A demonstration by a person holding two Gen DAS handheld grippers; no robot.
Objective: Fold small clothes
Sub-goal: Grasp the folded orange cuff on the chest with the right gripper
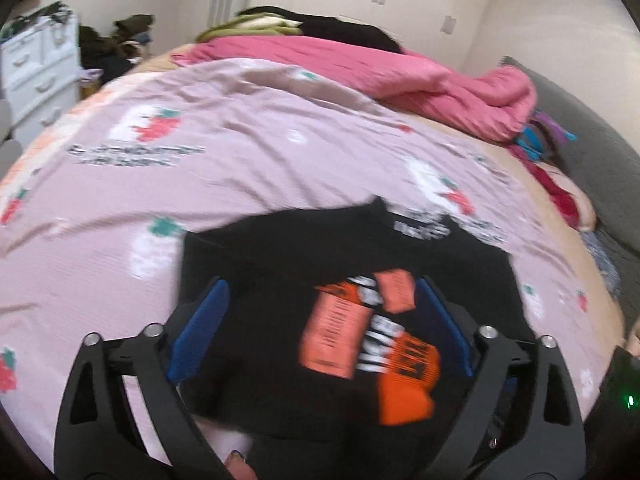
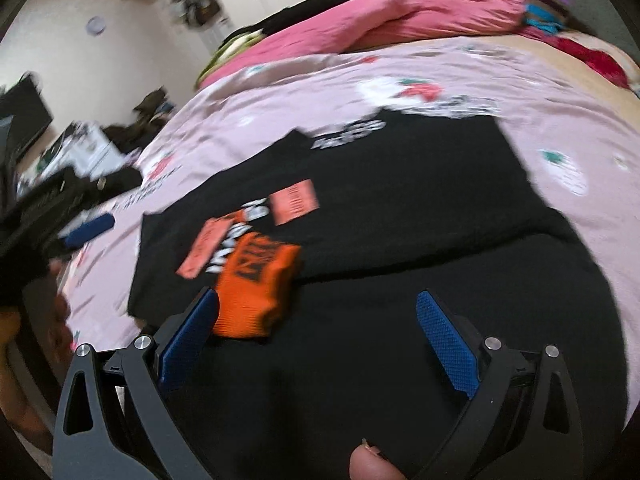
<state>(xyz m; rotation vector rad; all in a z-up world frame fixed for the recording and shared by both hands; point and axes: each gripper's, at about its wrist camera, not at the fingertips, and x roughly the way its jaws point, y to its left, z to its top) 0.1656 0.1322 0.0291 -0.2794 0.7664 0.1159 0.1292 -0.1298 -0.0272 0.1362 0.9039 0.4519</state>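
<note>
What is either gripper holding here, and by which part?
Nothing. The left gripper and right gripper are both open over the black shirt on the bed.

Bed centre: wide stretch of pink strawberry-print sheet [image 1: 248, 152] lies bare beyond the black T-shirt [image 1: 280, 280], open passage there and to the shirt's left. Far edge blocked by a bunched pink quilt [image 1: 360, 68], dark and green clothing piled behind it. Right side: red and blue items [image 1: 552, 176] against the grey headboard [image 1: 592, 152], tight there. Left off-bed: white drawer unit [image 1: 36, 76] and clutter. Left gripper [image 1: 320, 320] hangs over the shirt, jaws wide apart; in the right wrist view it crowds the shirt's left edge. Right gripper [image 2: 316, 336] also spread wide, low over black cloth. Both views motion-blurred.
</note>
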